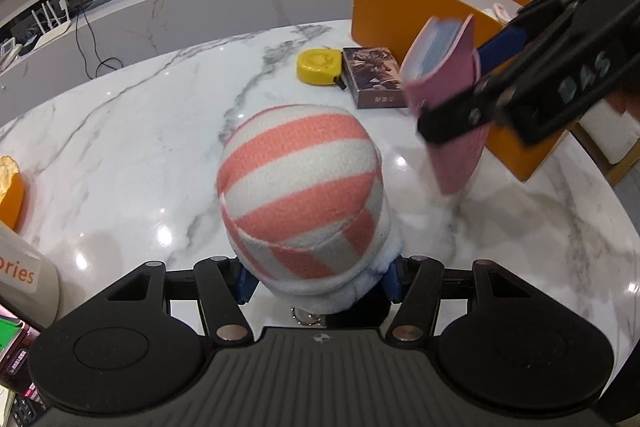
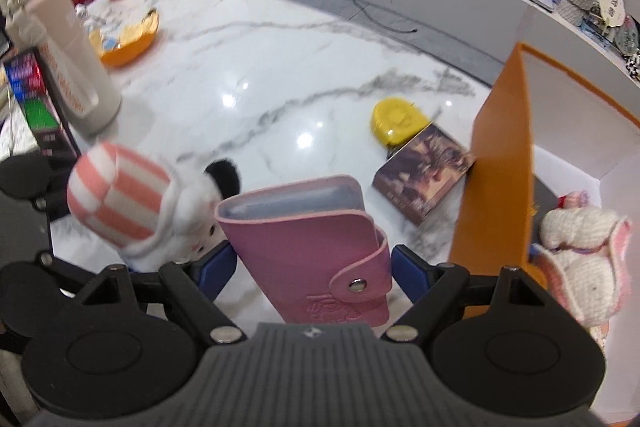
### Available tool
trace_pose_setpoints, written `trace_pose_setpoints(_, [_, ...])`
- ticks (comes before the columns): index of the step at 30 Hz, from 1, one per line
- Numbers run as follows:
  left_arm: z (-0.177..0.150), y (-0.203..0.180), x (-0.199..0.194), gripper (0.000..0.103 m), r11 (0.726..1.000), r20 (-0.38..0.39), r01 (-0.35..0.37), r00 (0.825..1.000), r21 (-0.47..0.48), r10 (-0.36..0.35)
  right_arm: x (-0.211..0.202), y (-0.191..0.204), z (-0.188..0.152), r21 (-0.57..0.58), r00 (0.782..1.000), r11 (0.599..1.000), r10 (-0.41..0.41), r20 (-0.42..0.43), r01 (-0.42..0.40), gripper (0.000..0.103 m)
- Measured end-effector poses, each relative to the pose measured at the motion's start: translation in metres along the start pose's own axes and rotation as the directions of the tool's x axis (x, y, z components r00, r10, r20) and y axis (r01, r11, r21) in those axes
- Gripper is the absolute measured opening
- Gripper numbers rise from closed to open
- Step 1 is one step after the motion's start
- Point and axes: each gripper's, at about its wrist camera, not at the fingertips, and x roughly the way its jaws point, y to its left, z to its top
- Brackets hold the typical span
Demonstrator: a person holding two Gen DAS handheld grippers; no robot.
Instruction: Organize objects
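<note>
1. Beside the orange box [image 2: 496, 163], on its open side, the right tongs [image 2: 310, 259] pinch a pink card holder [image 2: 308, 239] by its lower half, off the marble counter [image 2: 240, 75]; the blue pads sit at either edge, with a narrow gap showing at one side, so the hold looks light.
2. Left of the orange box, the left tongs [image 1: 318, 277] are pressed onto a plush toy in a pink-striped hat [image 1: 300, 187], gripped low on its soft body.
3. Inside the orange box lies a knitted white rabbit [image 2: 580, 255]; against its outer wall rest a dark card box [image 2: 424, 179] and a yellow tape measure [image 2: 396, 119].
4. Risk: the card holder is smooth and tilted; it may slide out before clearing the box wall.
5. Risk: the wall is tall; a low carry would strike its rim.
6. Risk: both tongs work close together and may collide, and the toy's yielding fabric could slip free.
</note>
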Motion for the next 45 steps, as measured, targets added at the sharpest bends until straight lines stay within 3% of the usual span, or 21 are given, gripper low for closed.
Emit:
trace_pose_setpoints(15, [0.057,-0.030,-0.027,0.067,0.999,0.087,-0.024,0.996,0.041,0.020,-0.055,-0.052,0.001,0.162,0.983,0.987,-0.026,0.180,-0.004,0.084])
trace_pose_setpoints(25, [0.099,-0.063,-0.040,0.067,0.997,0.171,-0.008,0.985,0.080,-0.006,-0.090,-0.090,-0.005,0.291,0.953,0.947,0.046,0.300,-0.138,0.083])
trace_pose_setpoints(35, [0.125,-0.093,-0.046,0.067,0.992,0.214,0.004,0.976,0.129,-0.032,-0.113,-0.121,-0.015,0.401,0.932,0.909,-0.041,0.361,-0.116,0.083])
trace_pose_setpoints(45, [0.147,-0.123,-0.030,0.067,0.983,0.197,0.041,0.977,0.181,-0.077,-0.118,-0.169,-0.030,0.526,0.936,0.850,-0.166,0.310,-0.023,0.083])
